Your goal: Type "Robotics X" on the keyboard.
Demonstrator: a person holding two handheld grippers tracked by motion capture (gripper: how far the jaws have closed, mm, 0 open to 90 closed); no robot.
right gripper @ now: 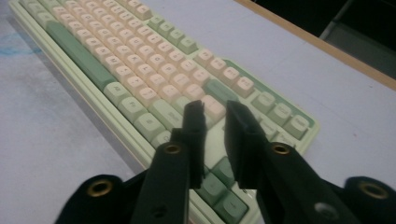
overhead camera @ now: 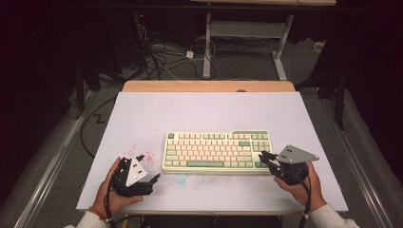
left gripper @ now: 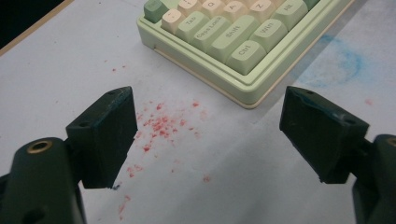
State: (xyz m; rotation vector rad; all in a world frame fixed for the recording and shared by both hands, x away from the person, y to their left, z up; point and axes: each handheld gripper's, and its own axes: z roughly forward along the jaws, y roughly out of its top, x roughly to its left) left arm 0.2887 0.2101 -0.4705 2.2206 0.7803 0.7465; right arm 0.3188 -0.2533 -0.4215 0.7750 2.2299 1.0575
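A pastel green and pink mechanical keyboard (overhead camera: 216, 151) lies flat near the middle of the white table (overhead camera: 199, 111), slightly toward the near edge, its long side running left to right. The left gripper (overhead camera: 148, 167) rests low on the table just beyond the keyboard's near-left corner, its jaws spread wide apart with nothing between them; in the left gripper view the corner with the Ctrl and Shift keys sits just ahead, past a scatter of red specks (left gripper: 161, 126) on the table and to the left of a faint blue smudge (left gripper: 338, 63). The right gripper (overhead camera: 266, 158) hovers at the keyboard's right end, over the near-right keys; in its own view the jaws stand close together with a narrow gap and hold nothing, though whether they touch the keycaps I cannot tell. The keyboard looks like a rigid plastic case, probably fairly heavy for its size and unlikely to flex. Its smooth sides could be slippery, and the keycaps are likely to depress or pop off if pinched, so they make a poor hold. The safer grip is probably the case rim at the two short ends, one gripper on each, keeping it level.
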